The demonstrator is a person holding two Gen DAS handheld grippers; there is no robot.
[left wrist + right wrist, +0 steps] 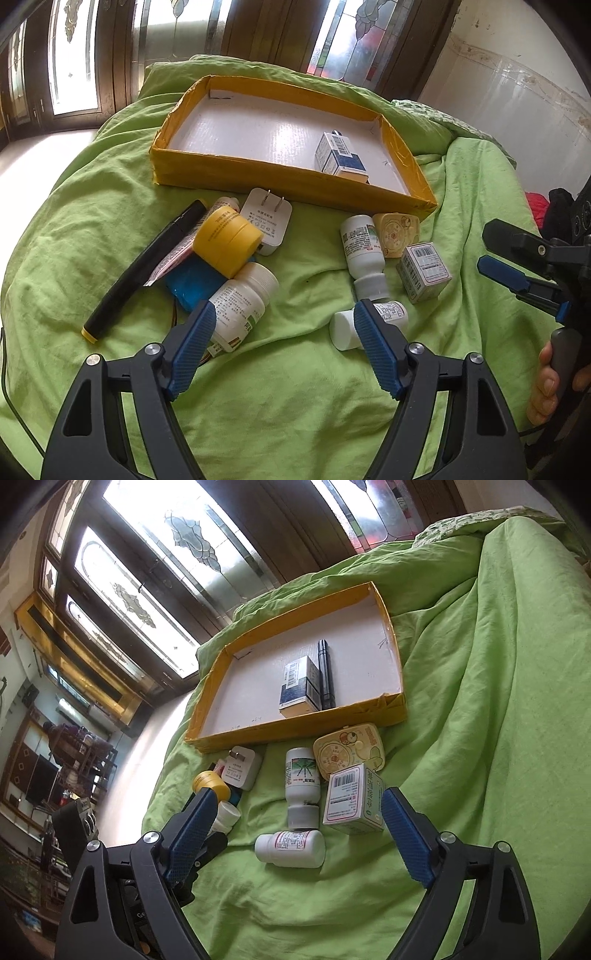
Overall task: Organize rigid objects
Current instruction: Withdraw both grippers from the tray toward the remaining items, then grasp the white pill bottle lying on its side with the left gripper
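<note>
A yellow tray (288, 177) with a white floor lies on the green bedcover and holds a blue-and-white box (340, 155) and a black tube (325, 675). In front of it lie a black pen (144, 266), a yellow jar (227, 240), a white charger (266, 221), white bottles (240, 306) (302, 775) (290, 849), a yellow case (349, 753) and a barcoded box (352, 799). My left gripper (285, 310) is open over bare cover between two bottles. My right gripper (299, 797) is open, with the box and two bottles just ahead of its fingers.
The tray (295, 734) sits near the far edge of the bed, with wood-framed glass doors behind it. A blue flat object (192, 280) lies under the yellow jar. The right gripper (487, 245) and the hand holding it show at the right edge. Green cover lies on all sides.
</note>
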